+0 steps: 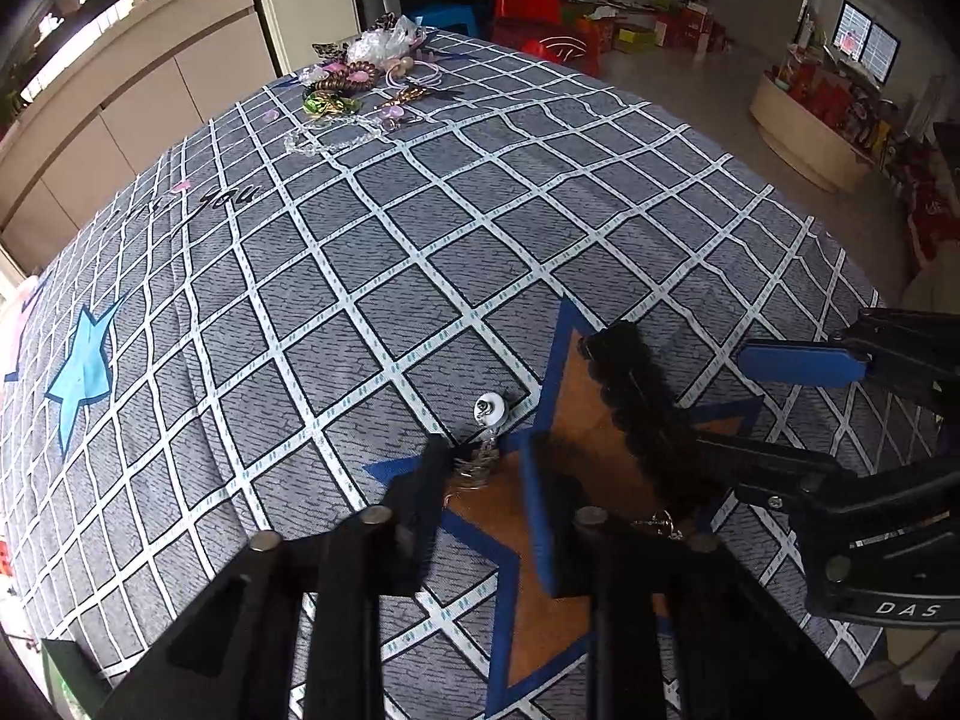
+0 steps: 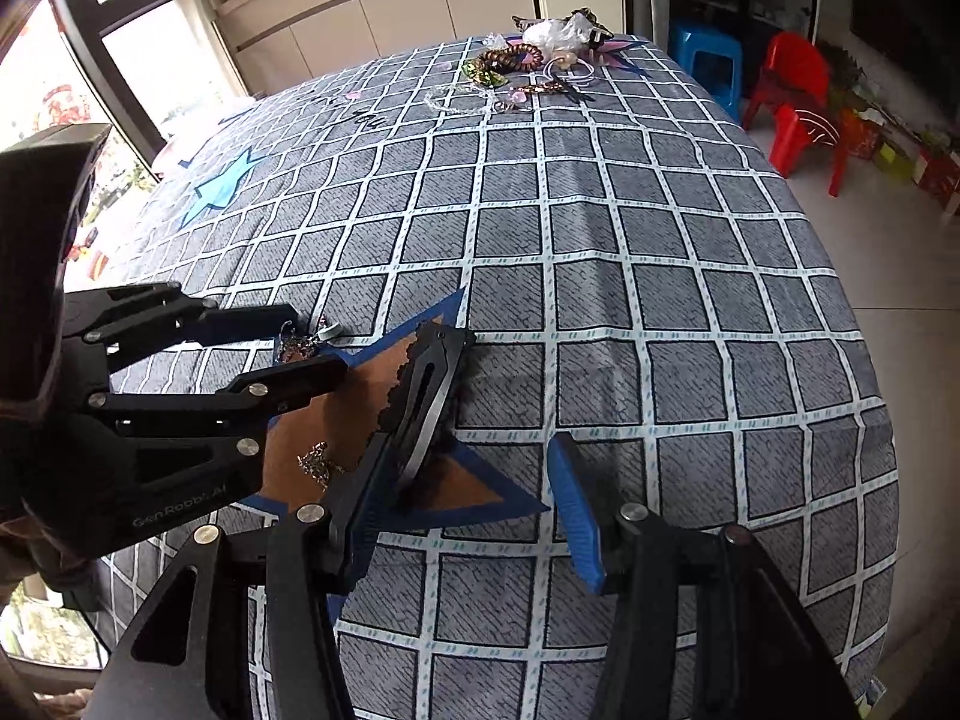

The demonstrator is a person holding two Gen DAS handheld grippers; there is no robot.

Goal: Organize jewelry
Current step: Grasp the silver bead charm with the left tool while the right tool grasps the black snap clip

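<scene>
Jewelry is seen in two places on the grey tablecloth with a white grid and printed stars [image 1: 372, 252]: a mixed pile of hair ties, clips and clear beaded strands [image 1: 360, 78] at the far edge, and a few pieces on the orange star with a blue border [image 1: 576, 384] near the grippers.

In the left wrist view, the left gripper [image 1: 486, 468] is seen pointing down at the star's edge, its jaws drawn close on a silvery coiled chain with a white round bead [image 1: 487, 438]; the bead lies just beyond the fingertips on the cloth. The same grip is shown from the side in the right wrist view, where the chain appears as a dark tangle with a pale bead.

A black scalloped-edge hair clip with a silver slotted inset [image 2: 429, 396] is shown lying across the star; its inset is visible only in the right wrist view. The right gripper [image 2: 474, 498] is seen with jaws spread, one finger beside the clip and the blue-padded one well clear on the cloth; whether the clip is touched cannot be told. A small gold-coloured chain cluster [image 2: 318, 465] lies on the star between the two grippers.
</scene>
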